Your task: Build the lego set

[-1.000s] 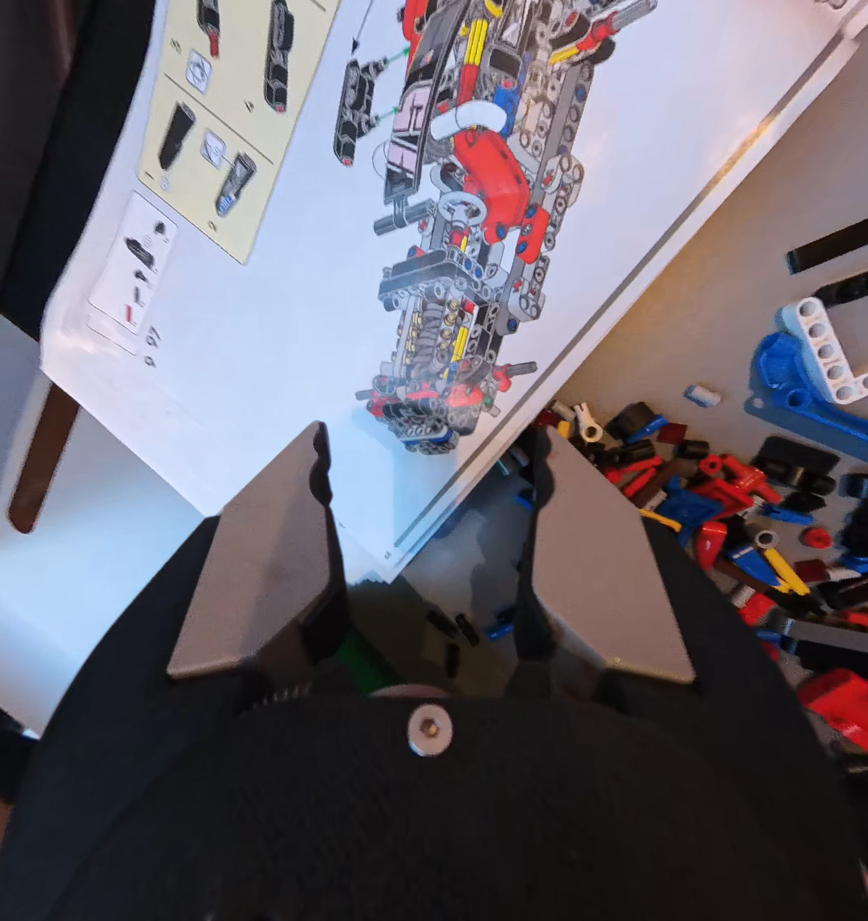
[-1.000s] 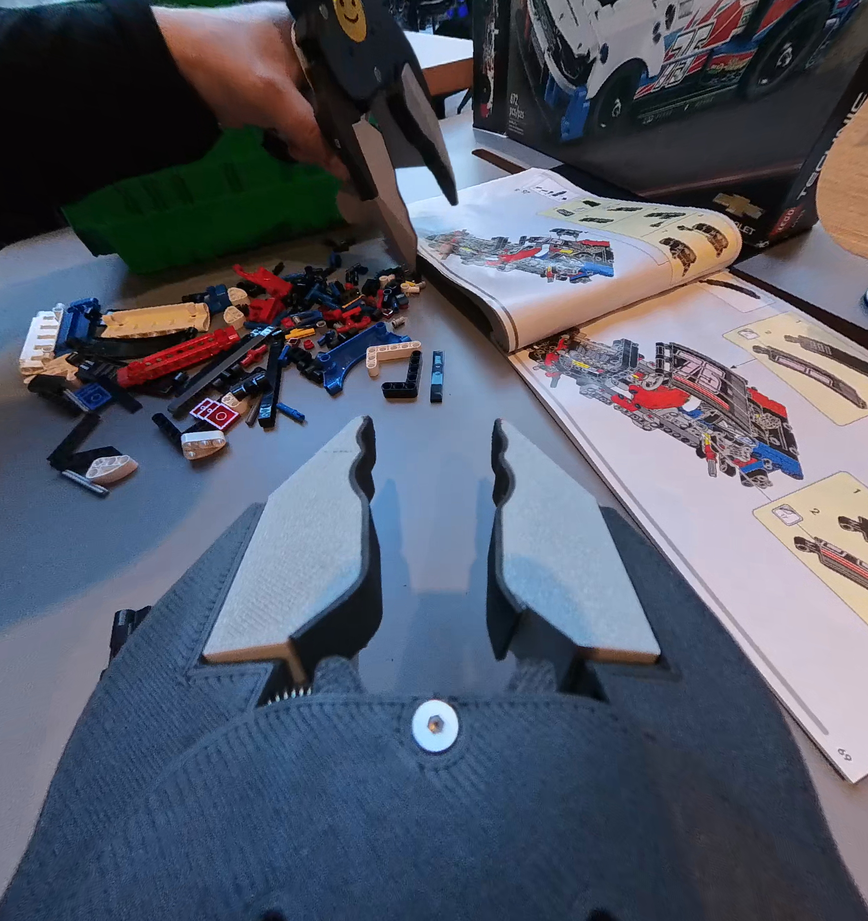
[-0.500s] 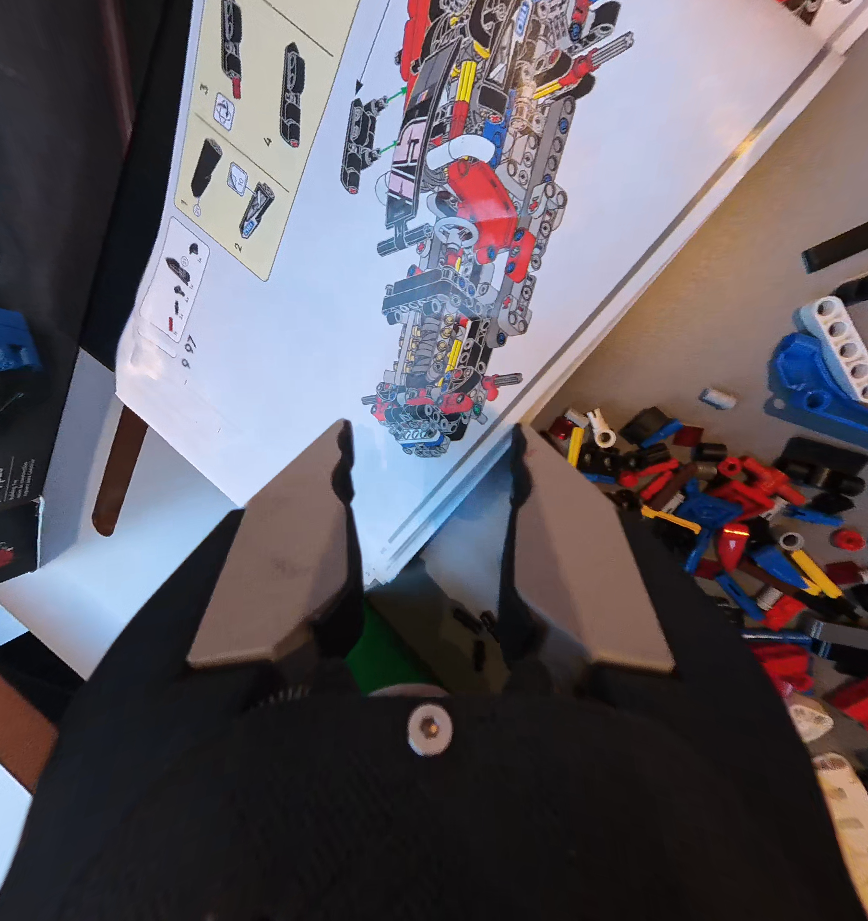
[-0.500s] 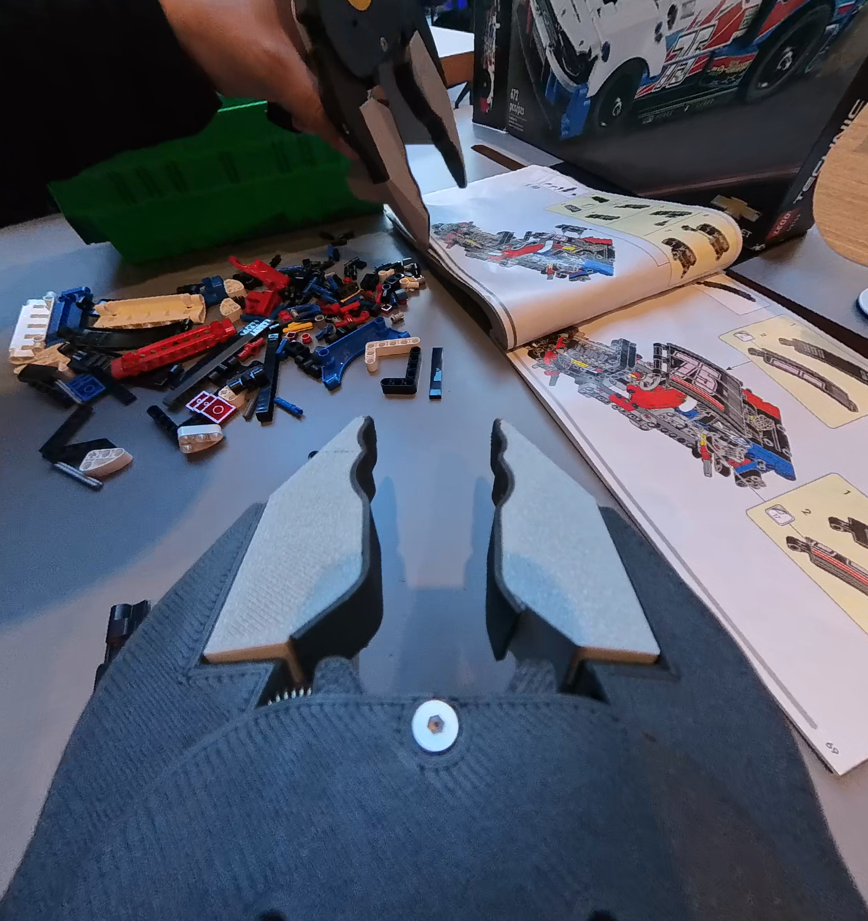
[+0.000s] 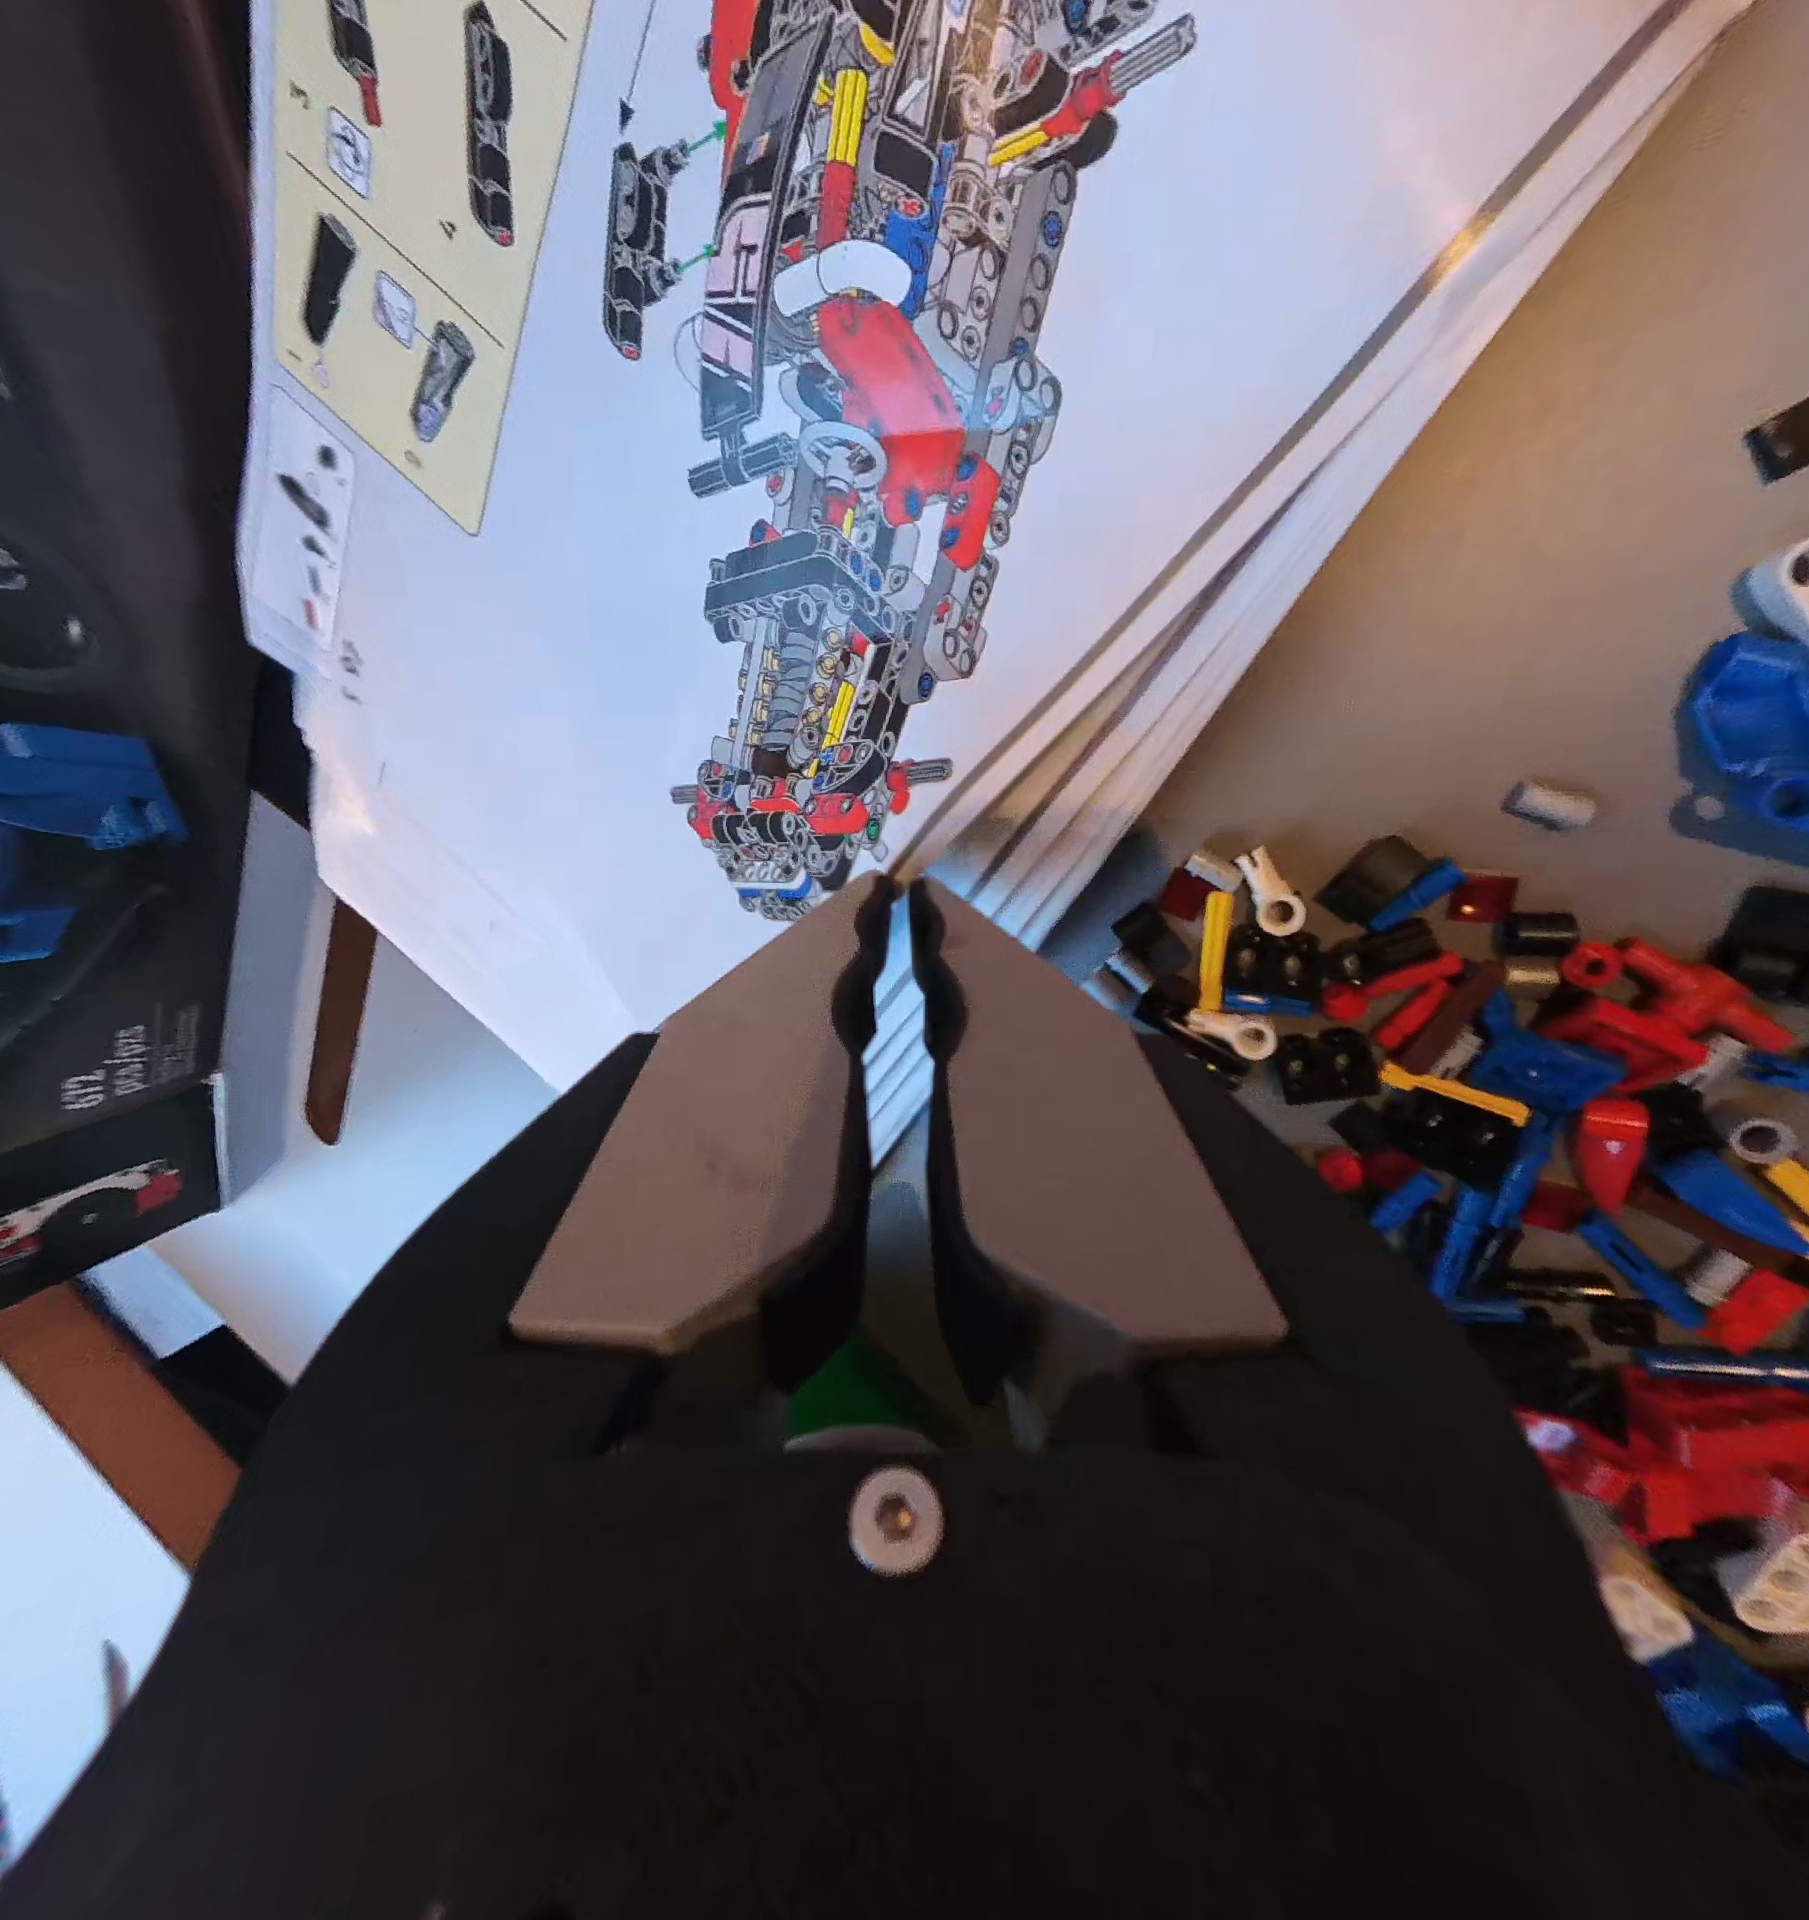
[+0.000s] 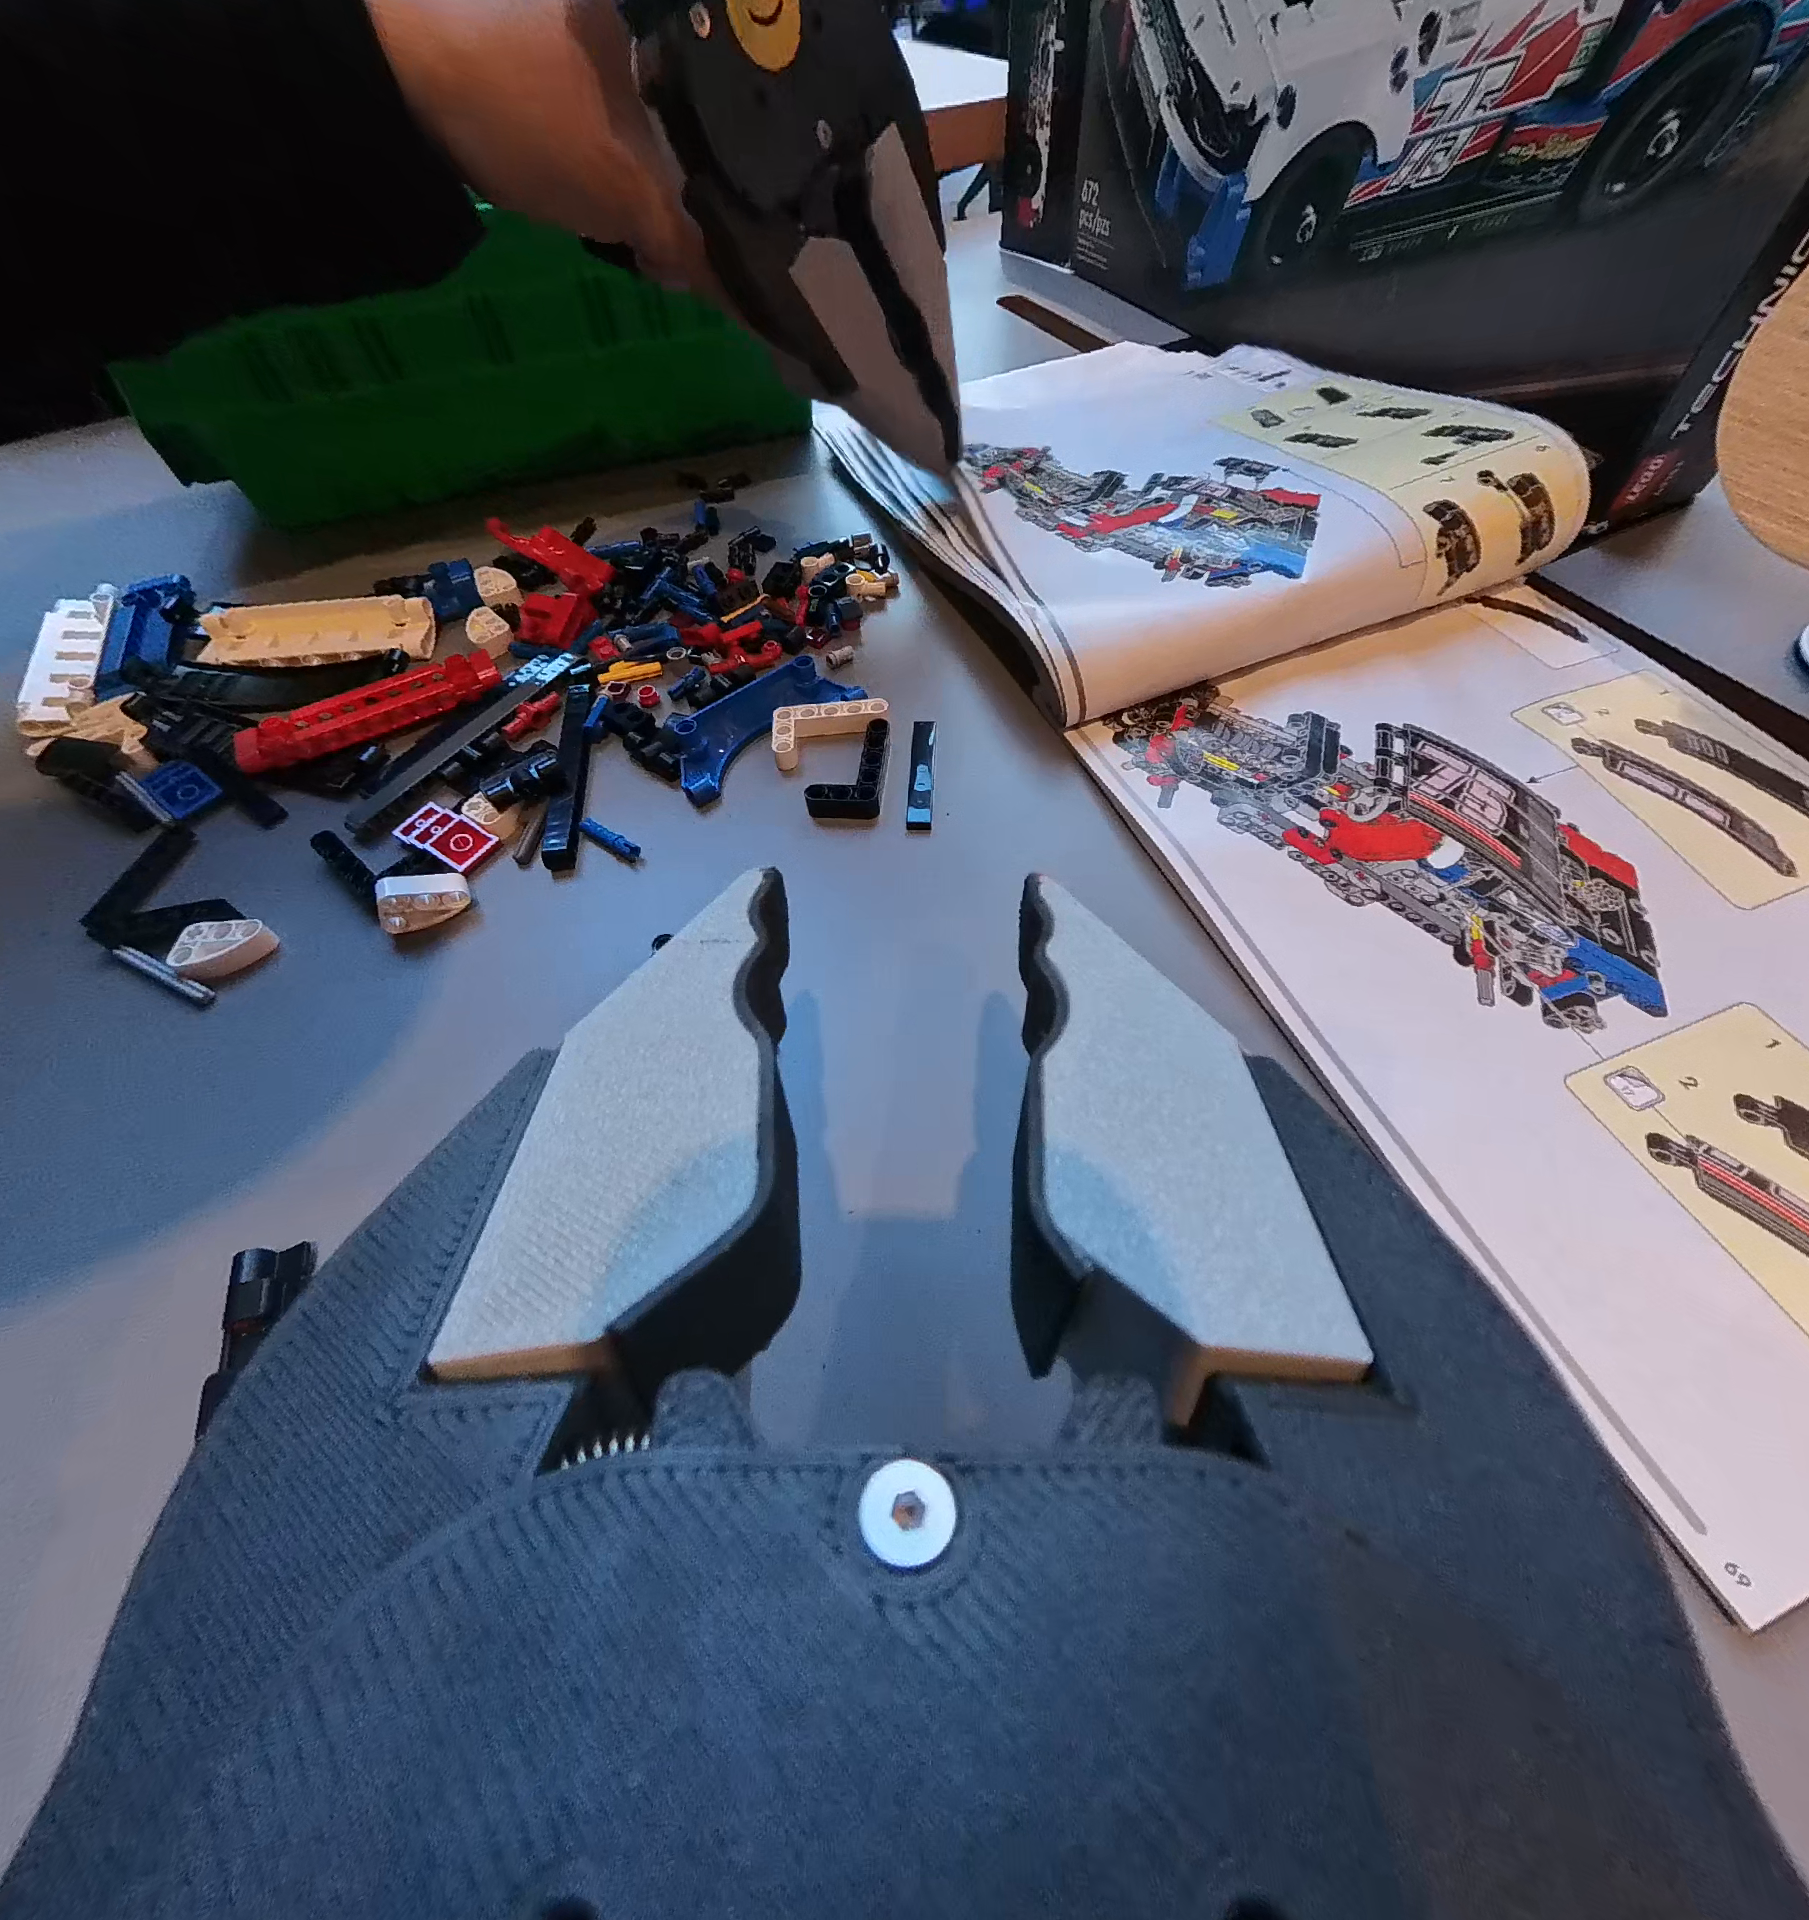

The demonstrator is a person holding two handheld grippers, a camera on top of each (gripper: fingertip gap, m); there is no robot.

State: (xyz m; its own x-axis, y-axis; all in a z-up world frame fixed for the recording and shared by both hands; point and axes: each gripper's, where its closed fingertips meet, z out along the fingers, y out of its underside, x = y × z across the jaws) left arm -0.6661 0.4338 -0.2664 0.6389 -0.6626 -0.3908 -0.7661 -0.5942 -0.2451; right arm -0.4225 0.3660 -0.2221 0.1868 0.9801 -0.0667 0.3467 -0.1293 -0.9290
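Observation:
The open instruction booklet point(image 5: 526, 686) lies on the grey table. My left gripper point(image 5: 895, 896) is shut on the near edge of its upper pages, where the stack's corner sits between the fingertips. In the right wrist view the left gripper point(image 6: 926, 421) pinches that page corner of the booklet point(image 6: 1222, 623), held by a person's hand. A pile of loose lego pieces point(image 6: 567, 675), red, blue, black and tan, lies left of the booklet; it also shows in the left wrist view point(image 5: 1502, 1091). My right gripper point(image 6: 900, 904) is open and empty, low over the bare table.
A green tray point(image 6: 443, 395) stands behind the pile. The set's black box point(image 6: 1399, 208) stands behind the booklet and shows at the left in the left wrist view point(image 5: 58, 727). A blue curved piece with a white beam point(image 5: 1773, 727) lies apart from the pile. Left tips to right tips: about 25 cm.
My left gripper has gone from open to shut, closing on the booklet's page edge as it moved down to it. The right gripper has stayed open and nearly still.

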